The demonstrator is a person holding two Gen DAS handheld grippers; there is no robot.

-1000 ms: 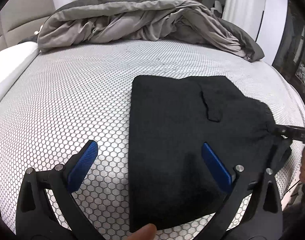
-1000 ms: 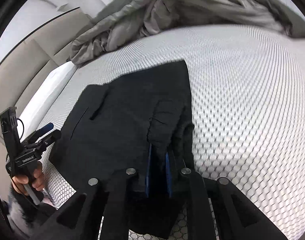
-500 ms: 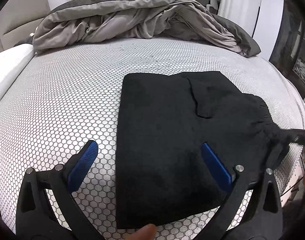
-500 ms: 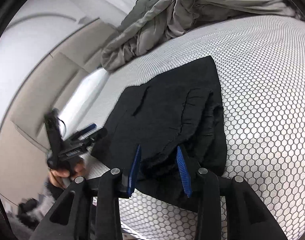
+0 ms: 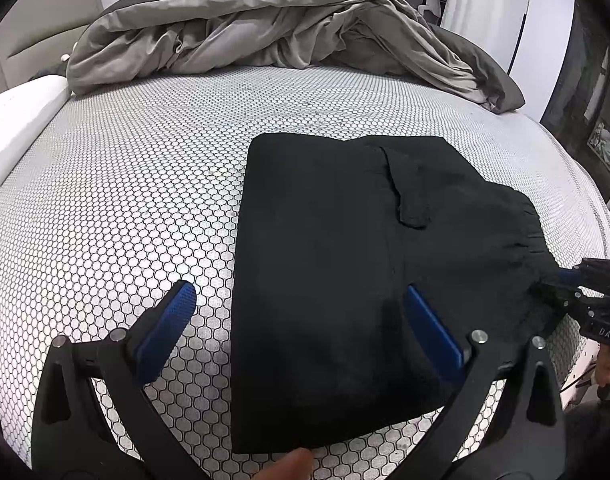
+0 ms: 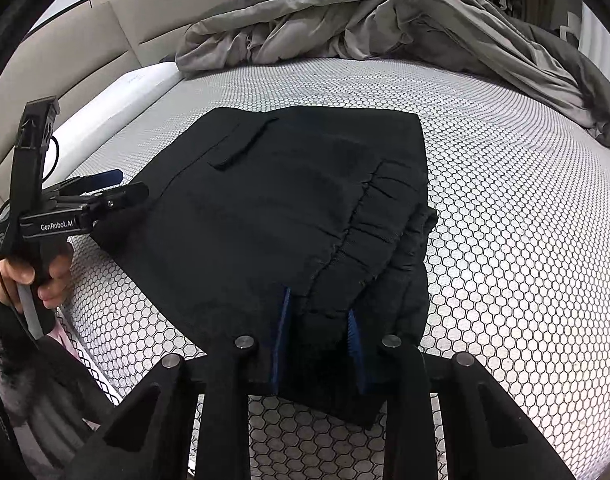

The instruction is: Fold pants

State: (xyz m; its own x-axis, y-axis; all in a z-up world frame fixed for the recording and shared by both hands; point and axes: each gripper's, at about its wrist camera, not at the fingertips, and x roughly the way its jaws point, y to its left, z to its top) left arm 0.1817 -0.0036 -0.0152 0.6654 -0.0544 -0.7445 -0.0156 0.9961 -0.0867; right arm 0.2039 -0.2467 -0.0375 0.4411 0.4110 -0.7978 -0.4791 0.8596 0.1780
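— Two views, starting with your left one: how do the jaws stand?

— Your left gripper [image 5: 301, 320] is spread wide and holding nothing. The folded black pants [image 5: 345, 264] lie under the right finger and run ahead of it; the left finger hangs over bare mattress [image 5: 125, 200]. A grey duvet [image 5: 265, 32] is heaped far ahead.

— And your right view?

— Your right gripper [image 6: 319, 320] has just been closing, and the gathered waistband of the pants [image 6: 289, 208] sits bunched between the narrow jaws. I judge it gripped.

— What could go wrong?

— Pull on that bunch alone and the stacked layers may slide apart, since nothing pins the far edge. The honeycomb cover could also drag the bottom layer. A padded headboard [image 6: 117, 44] stands off to the left.
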